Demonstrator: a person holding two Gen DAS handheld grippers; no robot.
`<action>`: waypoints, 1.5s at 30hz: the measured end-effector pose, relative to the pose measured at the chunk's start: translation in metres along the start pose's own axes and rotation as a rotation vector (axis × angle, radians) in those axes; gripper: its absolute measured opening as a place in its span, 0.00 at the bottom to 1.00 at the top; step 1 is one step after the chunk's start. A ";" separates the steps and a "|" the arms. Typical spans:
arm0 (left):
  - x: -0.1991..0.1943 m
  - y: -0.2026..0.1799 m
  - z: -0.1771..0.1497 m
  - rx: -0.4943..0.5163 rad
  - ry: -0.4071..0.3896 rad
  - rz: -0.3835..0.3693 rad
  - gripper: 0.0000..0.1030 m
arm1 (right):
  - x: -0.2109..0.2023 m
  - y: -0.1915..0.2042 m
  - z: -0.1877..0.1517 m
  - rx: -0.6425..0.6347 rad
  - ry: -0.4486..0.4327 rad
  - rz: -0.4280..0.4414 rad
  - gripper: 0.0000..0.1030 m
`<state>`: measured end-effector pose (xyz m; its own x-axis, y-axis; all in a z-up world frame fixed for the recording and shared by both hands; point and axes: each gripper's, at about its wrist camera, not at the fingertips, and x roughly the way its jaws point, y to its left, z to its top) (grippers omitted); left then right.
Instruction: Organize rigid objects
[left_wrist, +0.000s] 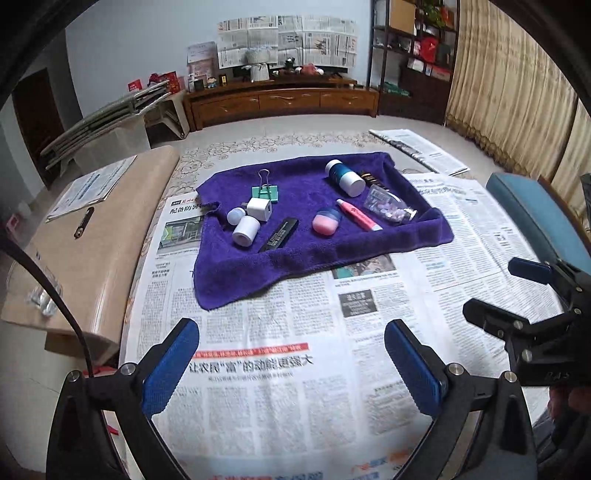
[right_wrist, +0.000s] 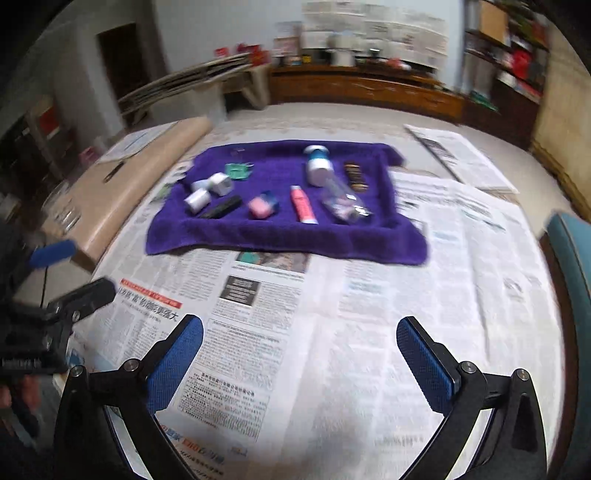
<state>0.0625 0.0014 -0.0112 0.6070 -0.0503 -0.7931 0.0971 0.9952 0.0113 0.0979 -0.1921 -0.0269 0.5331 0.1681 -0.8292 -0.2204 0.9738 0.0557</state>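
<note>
A newspaper-covered desk (left_wrist: 280, 398) is seen from two wrist cams, w/ a purple terry towel (left_wrist: 295, 258) spread across its far half. The left gripper (left_wrist: 291, 363) is held released above the newsprint, blue-padded fingers (left_wrist: 168, 373) set wide apart, nothing between them. The right gripper (right_wrist: 299, 363) is likewise released and empty, hovering over the paper short of the towel's near edge; its view is motion-blurred.

The rigid items are all laid on the towel. At left: a mint-green binder clip (left_wrist: 265, 192) w/ wire handles raised, a white cube charger (left_wrist: 259, 209) just in front of it, a small white round-topped bottle (left_wrist: 236, 216) and a white cylindrical cap (left_wrist: 245, 230) beside it. A black rectangular tube (left_wrist: 279, 235) is lying diagonally near centre. A pink jar under a blue translucent lid (left_wrist: 326, 221) is placed to its right, then a pink-and-white tube (left_wrist: 359, 214), tilted. Toward the back right, a teal bottle w/ white ends (left_wrist: 344, 177) is lying on its side, a black-and-gold stick (left_wrist: 372, 180) just beside it. A clear bag of pastel beads (left_wrist: 388, 209) is resting near the towel's right edge.

A tan cardboard box (left_wrist: 99, 251) is set along the desk's left side, a teal chair (left_wrist: 535, 214) at right.
</note>
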 end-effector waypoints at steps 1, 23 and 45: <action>-0.004 -0.001 -0.002 -0.004 -0.009 0.001 0.99 | -0.006 0.000 0.001 0.037 0.007 -0.031 1.00; -0.015 0.023 -0.027 -0.160 0.077 -0.024 0.99 | -0.027 0.002 -0.013 0.134 0.057 -0.143 1.00; 0.011 0.003 -0.034 -0.075 0.110 0.078 0.99 | -0.011 0.002 -0.018 0.098 0.072 -0.140 1.00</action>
<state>0.0427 0.0069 -0.0408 0.5200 0.0325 -0.8535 -0.0086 0.9994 0.0328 0.0768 -0.1946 -0.0273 0.4927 0.0223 -0.8699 -0.0655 0.9978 -0.0115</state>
